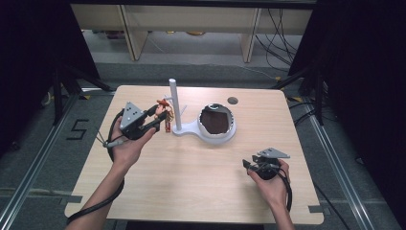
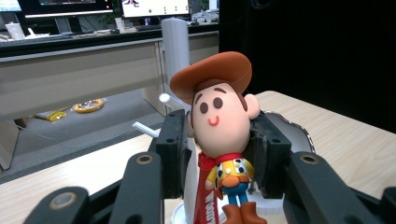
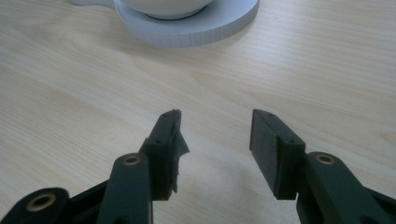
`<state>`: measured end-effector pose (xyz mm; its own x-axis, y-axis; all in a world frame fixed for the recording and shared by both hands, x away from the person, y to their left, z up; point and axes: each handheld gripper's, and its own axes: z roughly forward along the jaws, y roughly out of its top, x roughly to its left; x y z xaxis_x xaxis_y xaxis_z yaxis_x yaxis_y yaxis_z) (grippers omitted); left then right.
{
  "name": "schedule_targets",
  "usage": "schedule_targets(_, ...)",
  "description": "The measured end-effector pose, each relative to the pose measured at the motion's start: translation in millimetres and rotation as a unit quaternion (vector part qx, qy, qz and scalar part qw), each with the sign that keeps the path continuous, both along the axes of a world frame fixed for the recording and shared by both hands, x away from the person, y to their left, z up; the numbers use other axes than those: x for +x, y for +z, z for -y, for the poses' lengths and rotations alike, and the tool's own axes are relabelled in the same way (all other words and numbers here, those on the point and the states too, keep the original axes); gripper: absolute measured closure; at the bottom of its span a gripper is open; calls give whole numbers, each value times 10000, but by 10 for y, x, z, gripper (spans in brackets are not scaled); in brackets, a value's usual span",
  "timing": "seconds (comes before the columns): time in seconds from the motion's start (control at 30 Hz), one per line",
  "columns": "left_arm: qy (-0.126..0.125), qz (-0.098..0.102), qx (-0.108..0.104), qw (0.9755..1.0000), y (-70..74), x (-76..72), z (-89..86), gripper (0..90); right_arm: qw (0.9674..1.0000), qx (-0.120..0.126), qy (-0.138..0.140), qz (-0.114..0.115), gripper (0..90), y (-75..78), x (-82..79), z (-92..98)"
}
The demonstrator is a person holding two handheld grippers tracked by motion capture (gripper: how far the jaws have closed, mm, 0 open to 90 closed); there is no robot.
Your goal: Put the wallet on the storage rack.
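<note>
A small cowboy figure (image 2: 219, 116) with a brown hat, a yellow shirt and a red strap (image 2: 204, 196) sits between the jaws of my left gripper (image 2: 219, 144), which is shut on its head. In the high view this left gripper (image 1: 162, 114) holds the figure (image 1: 164, 104) above the table's left half, just left of a white post (image 1: 174, 103). The post (image 2: 175, 46) rises right behind the figure. My right gripper (image 1: 248, 166) rests low at the table's right front, open. Its jaws (image 3: 215, 135) stand apart with bare wood between them.
The post stands on a flat white base (image 1: 184, 130) joined to a round white bowl (image 1: 231, 130) with a dark inside. That base's edge (image 3: 187, 32) lies ahead of my right gripper. A small dark round spot (image 1: 232, 100) marks the table's far side.
</note>
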<state>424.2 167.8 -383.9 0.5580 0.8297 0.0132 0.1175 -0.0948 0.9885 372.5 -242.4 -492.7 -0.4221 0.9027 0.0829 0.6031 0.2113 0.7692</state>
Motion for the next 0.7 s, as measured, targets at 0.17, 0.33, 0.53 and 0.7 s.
schedule_targets(0.17,-16,62,-19,10000,31,50,-17,609,10000,-72,-32,4,541,-1,-2,2)
schedule_targets(0.33,24,59,-58,10000,43,91,-27,609,9999,-139,30,60,541,-23,0,7)
schedule_targets(0.53,57,45,-87,9999,74,162,-30,609,9999,-100,29,-21,542,-30,5,-9)
schedule_targets(0.7,115,24,-174,9998,77,209,-44,609,9997,24,-110,-223,543,-29,-18,-29)
